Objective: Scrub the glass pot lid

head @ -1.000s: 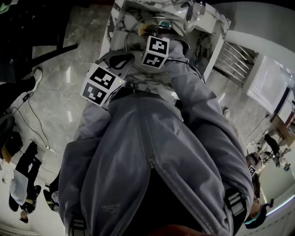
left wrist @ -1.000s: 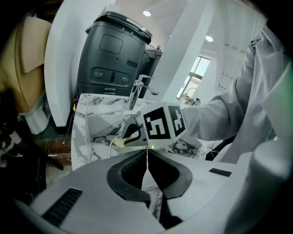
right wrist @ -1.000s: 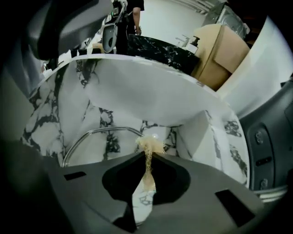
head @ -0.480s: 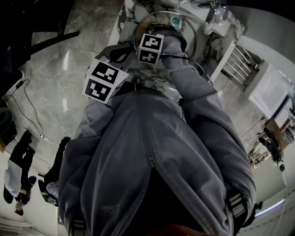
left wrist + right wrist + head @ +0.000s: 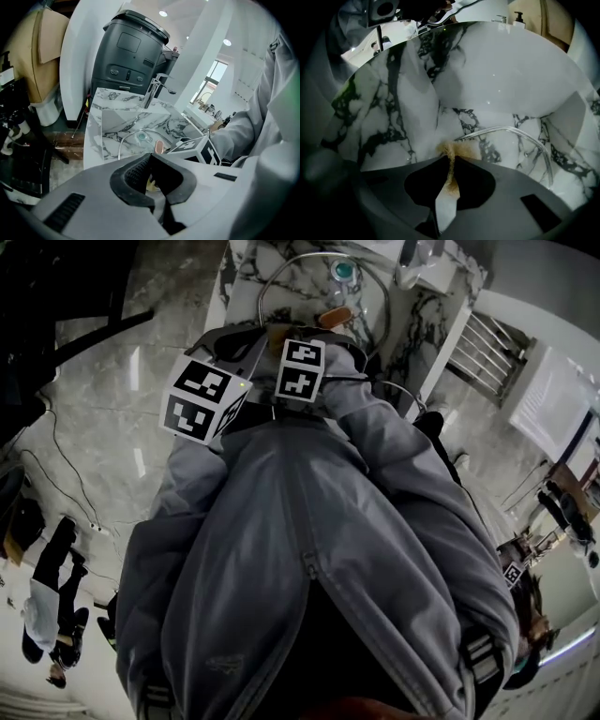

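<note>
Glass is what the pot lid [image 5: 314,292] is made of, and it is lying down inside the white marble sink [image 5: 431,315]. Its thin rim is curving round like a big ring. A small brownish knob [image 5: 337,313], as I am guessing it to be, is showing on it.

The right gripper [image 5: 451,157] is pointing down into the sink. Its jaws are squeezing tight on a tan, hairy scrubber [image 5: 452,150]. A tuft of it is poking out past the tips, just beside the lid's rim. I cannot tell if the tuft is touching the glass.

The left gripper [image 5: 149,158] is pointing at the sink too, with its jaws pressed together. A little yellowish bit is showing in the gap behind them. I cannot tell what it is, so I am not calling it a hold.

I am thinking the lid is going to feel hard, quite heavy and very smooth. Wet glass is slippery, so it is likely to slide and spin on the marble when it gets rubbed. It could chip or crack if it bangs the stone. The flat glass is giving nothing to grab. The knob, or the rim at the edge, is looking like the best place to take hold, with a soft squeeze.
</note>
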